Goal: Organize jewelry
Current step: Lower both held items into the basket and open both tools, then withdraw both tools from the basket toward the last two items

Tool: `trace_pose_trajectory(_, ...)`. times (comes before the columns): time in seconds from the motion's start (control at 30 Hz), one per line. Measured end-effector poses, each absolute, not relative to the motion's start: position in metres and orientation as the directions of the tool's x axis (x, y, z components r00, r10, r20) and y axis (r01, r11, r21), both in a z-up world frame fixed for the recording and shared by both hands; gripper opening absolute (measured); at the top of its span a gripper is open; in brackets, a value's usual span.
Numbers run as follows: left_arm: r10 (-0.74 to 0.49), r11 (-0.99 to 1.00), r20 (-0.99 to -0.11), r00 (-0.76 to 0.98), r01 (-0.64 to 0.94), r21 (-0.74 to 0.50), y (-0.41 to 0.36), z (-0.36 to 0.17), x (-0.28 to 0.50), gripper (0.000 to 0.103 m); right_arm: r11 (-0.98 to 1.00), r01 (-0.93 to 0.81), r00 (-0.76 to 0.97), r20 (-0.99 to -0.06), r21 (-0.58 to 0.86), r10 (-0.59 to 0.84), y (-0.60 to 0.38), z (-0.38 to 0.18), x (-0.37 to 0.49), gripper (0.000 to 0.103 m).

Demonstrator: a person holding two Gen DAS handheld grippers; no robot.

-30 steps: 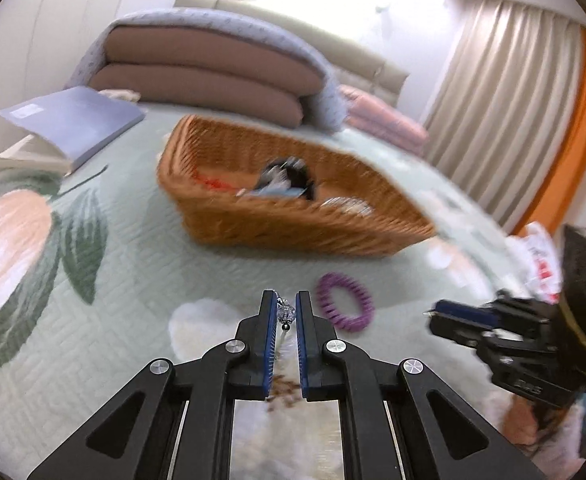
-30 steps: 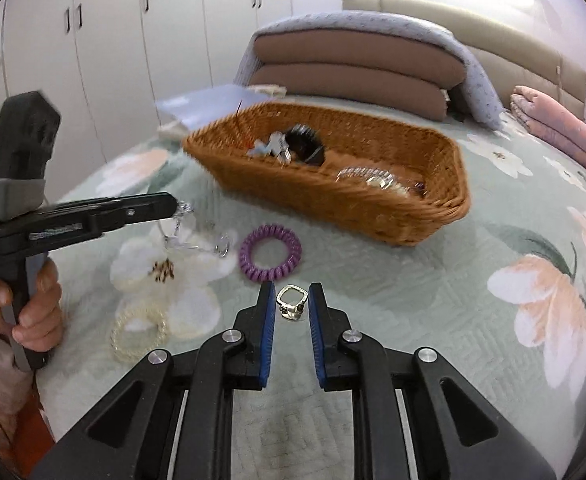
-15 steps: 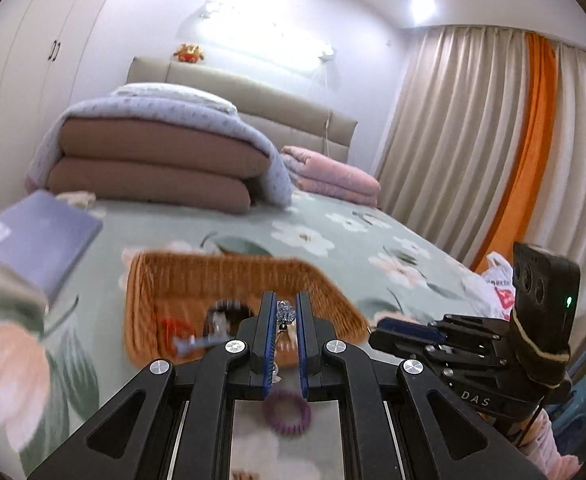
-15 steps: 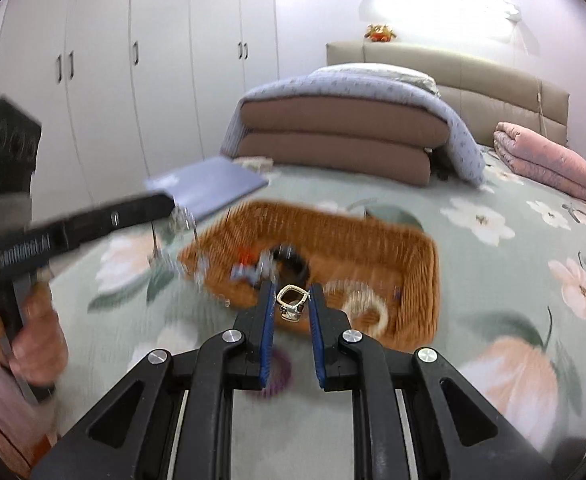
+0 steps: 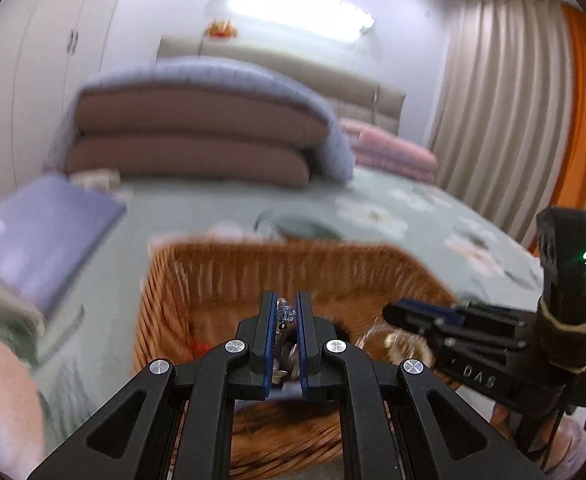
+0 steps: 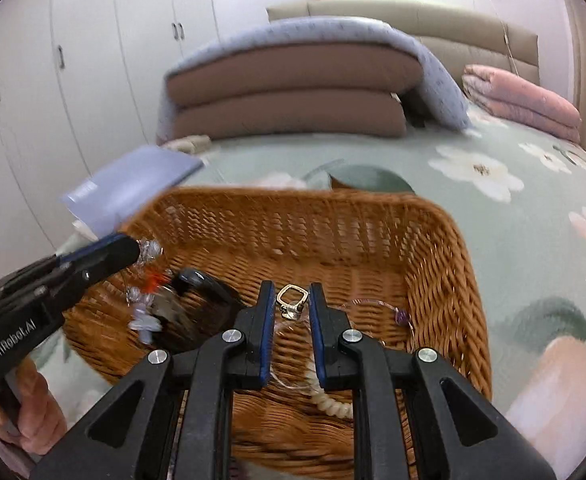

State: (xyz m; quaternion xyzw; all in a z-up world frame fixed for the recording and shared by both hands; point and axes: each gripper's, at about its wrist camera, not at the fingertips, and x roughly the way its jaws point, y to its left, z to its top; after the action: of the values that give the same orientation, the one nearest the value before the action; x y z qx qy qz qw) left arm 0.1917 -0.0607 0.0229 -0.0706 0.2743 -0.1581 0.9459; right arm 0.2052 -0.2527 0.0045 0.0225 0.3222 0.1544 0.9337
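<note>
1. Hovering over wicker basket (image 6: 433,264): right gripper (image 6: 291,300), jaws closed on square gold ring (image 6: 291,295).
2. Poised above same basket (image 5: 165,300): left gripper (image 5: 285,312), jaws pinching small clear-beaded trinket (image 5: 285,314).
3. Resting on flowered bedspread (image 6: 513,200): basket with other jewelry inside.

Folded brown bedding (image 6: 289,92) beyond a lavender book (image 6: 133,192); pink quilt (image 6: 521,100) aside.

basket (image 6: 433,240) on bed (image 6: 533,216), before stacked cushions (image 6: 289,92); booklet (image 6: 133,188) left of basket | in basket: hair tie (image 6: 209,284) left, coiled band (image 6: 333,404) near front | ring (image 6: 291,299) between right gripper (image 6: 291,300) fingers, over basket | left gripper (image 6: 133,250) at basket's left rim
</note>
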Motion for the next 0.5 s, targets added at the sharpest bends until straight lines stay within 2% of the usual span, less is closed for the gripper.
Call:
trace_pose_trajectory(0.17, -0.321, 0.946, -0.492, 0.809, 0.252, -0.203, -0.062, 0.022, 0.19, 0.009, 0.952, -0.264, 0.754, -0.583, 0.155, 0.304, -0.258, 0.004, 0.203, 0.019)
trace_pose_trajectory(0.23, -0.319, 0.947, -0.493, 0.809, 0.248, -0.207, -0.06, 0.022, 0.189, 0.009, 0.939, -0.272, 0.738, -0.581, 0.209, 0.343, -0.264, 0.001, 0.206, 0.02)
trace_pose_trajectory(0.3, -0.345, 0.937, -0.508, 0.789, 0.259, -0.234, -0.057, 0.02, 0.189, 0.02, 0.923, -0.284, 0.728, -0.569, 0.259, 0.383, -0.27, 0.0, 0.207, 0.021)
trace_pose_trajectory(0.37, -0.351, 0.933, -0.498, 0.793, 0.253, -0.255, -0.054, 0.022, 0.188, 0.054, 0.921, -0.283, 0.74, -0.55, 0.268, 0.388, -0.274, 0.003, 0.204, 0.026)
trace_pose_trajectory(0.4, -0.338, 0.937, -0.471, 0.815, 0.242, -0.254, -0.051, 0.024, 0.183, 0.058, 0.92, -0.282, 0.747, -0.54, 0.272, 0.388, -0.277, 0.004, 0.203, 0.029)
trace_pose_trajectory(0.5, -0.321, 0.941, -0.44, 0.838, 0.229, -0.251, -0.047, 0.029, 0.177, 0.058, 0.915, -0.29, 0.758, -0.517, 0.279, 0.398, -0.279, 0.007, 0.197, 0.029)
